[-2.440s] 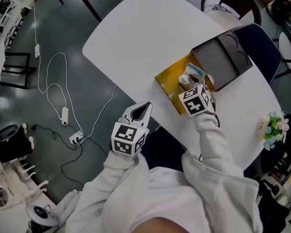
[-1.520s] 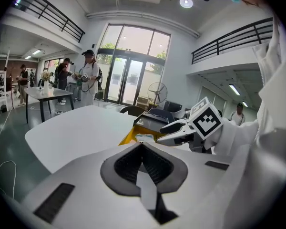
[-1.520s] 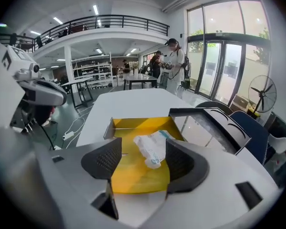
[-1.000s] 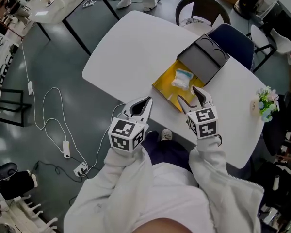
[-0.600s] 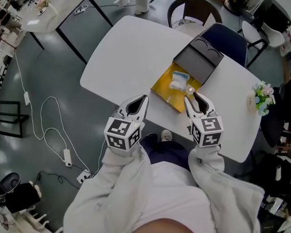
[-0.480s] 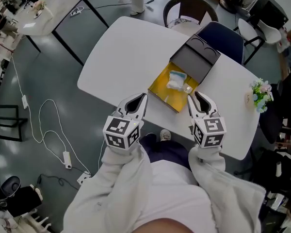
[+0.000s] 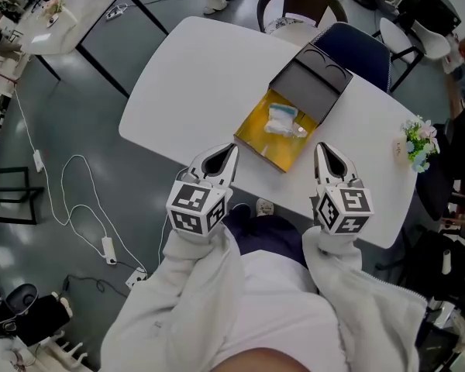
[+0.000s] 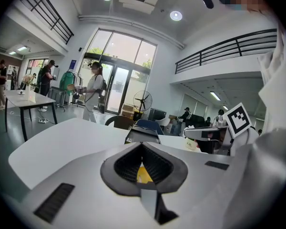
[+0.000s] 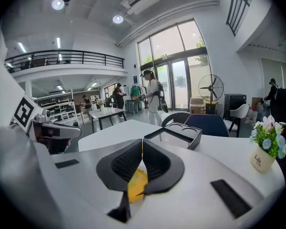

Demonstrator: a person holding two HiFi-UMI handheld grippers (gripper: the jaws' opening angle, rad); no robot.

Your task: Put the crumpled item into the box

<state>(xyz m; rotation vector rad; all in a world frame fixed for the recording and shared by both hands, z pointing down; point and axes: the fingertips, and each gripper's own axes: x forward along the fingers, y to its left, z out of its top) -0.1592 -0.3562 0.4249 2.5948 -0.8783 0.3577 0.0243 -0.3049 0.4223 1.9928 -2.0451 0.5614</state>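
Crumpled item lies in box, lengthwise along the lid.

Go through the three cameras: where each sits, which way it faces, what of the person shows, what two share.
Head view: on the head, looking steeply down at the table and open box; white sleeves, left gripper and right gripper show.
Left gripper view: on the left gripper, looking across the table at the box; its shut jaws show.
Right gripper view: on the right gripper, facing likewise; its jaws, just closed on nothing, show.
Shared: both gripper views see the box's dark lid.
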